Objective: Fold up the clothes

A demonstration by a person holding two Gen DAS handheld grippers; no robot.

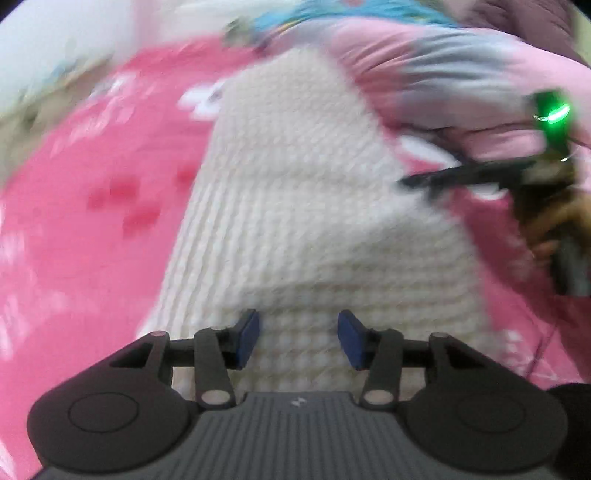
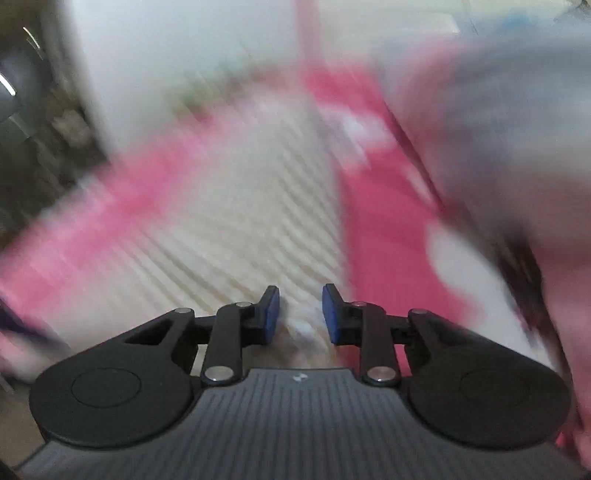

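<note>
A cream chunky-knit sweater (image 1: 295,203) lies flat on a pink patterned bed cover (image 1: 92,184). My left gripper (image 1: 298,338) hovers over its near part, open, with the blue pads apart and only knit showing below the gap. The right gripper (image 1: 417,184) reaches in from the right at the sweater's edge, a green light on its body and a hand behind it. In the blurred right wrist view the right gripper (image 2: 300,314) stands over the sweater (image 2: 236,221) beside the pink cover (image 2: 380,229). Its pads are a little apart and pale cloth shows in the gap.
A heap of pink and grey clothing (image 1: 443,74) and a blue cloth (image 1: 332,14) lie beyond the sweater. A white surface (image 1: 37,55) rises at the far left. In the right wrist view a grey-pink mass (image 2: 498,129) fills the right, and dark furniture (image 2: 29,110) stands at left.
</note>
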